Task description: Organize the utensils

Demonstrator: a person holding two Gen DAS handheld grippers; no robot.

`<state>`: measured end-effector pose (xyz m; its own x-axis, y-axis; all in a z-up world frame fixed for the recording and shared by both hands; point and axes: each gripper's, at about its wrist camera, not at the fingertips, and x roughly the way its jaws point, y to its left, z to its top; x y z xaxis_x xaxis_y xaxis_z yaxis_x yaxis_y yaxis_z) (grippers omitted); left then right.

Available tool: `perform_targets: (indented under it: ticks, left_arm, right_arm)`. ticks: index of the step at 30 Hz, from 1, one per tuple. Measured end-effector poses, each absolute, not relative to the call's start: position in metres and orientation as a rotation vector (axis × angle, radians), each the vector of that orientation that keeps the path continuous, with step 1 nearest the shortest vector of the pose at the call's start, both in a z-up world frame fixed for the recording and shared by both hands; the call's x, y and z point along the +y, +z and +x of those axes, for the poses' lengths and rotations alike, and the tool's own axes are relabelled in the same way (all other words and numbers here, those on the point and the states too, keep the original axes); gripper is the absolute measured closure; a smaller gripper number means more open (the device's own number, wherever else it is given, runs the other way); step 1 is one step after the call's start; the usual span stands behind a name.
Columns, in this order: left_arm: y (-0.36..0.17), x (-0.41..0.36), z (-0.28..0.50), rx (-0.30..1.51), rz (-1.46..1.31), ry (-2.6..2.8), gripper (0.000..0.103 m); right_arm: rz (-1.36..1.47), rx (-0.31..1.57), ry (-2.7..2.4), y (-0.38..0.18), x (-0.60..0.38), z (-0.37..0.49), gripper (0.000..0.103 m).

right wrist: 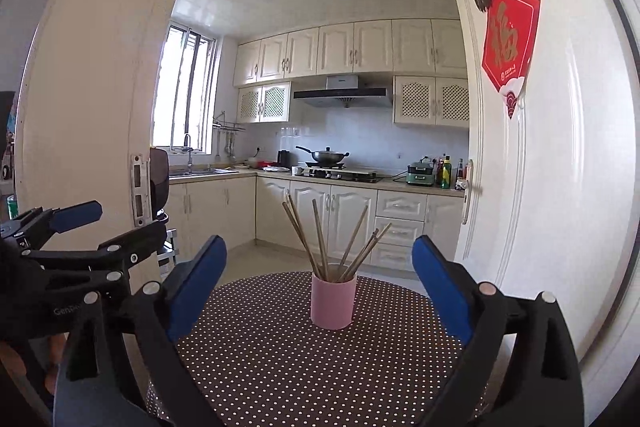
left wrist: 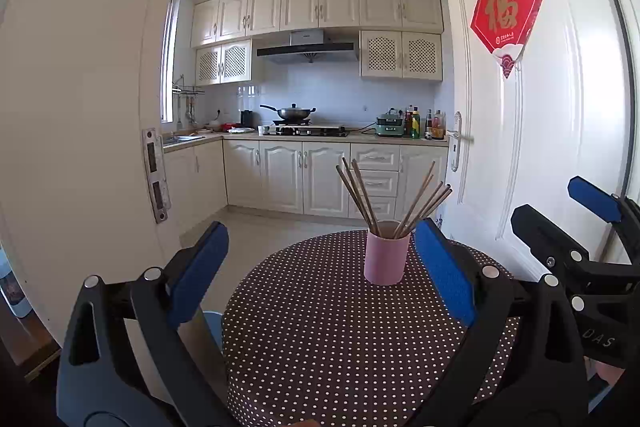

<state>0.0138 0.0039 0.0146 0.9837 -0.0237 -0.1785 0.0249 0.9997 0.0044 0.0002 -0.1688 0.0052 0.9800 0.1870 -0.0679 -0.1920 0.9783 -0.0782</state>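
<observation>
From my seat, the lower ends of the chopsticks [right wrist: 320, 239] are hidden inside the pink cup [right wrist: 333, 303], so I can't count them surely. The near edge of the dotted table [left wrist: 320, 347] in front of that cup is cut off by the frame and covered by my gripper bodies. To the cup's right in the left wrist view, the right gripper [left wrist: 560, 207] runs off the picture's edge. Beyond the cup, the counter bottles [left wrist: 416, 123] are too small for me to read.
</observation>
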Motion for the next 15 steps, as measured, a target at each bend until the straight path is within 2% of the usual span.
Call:
perform_targets:
  ticks: [15]
  left_arm:
    - [0.0130,0.0060,0.0098,0.145,0.011,0.002,0.010]
  right_arm:
    - [-0.089,0.052,0.187,0.0011,-0.1622,-0.0004,0.010]
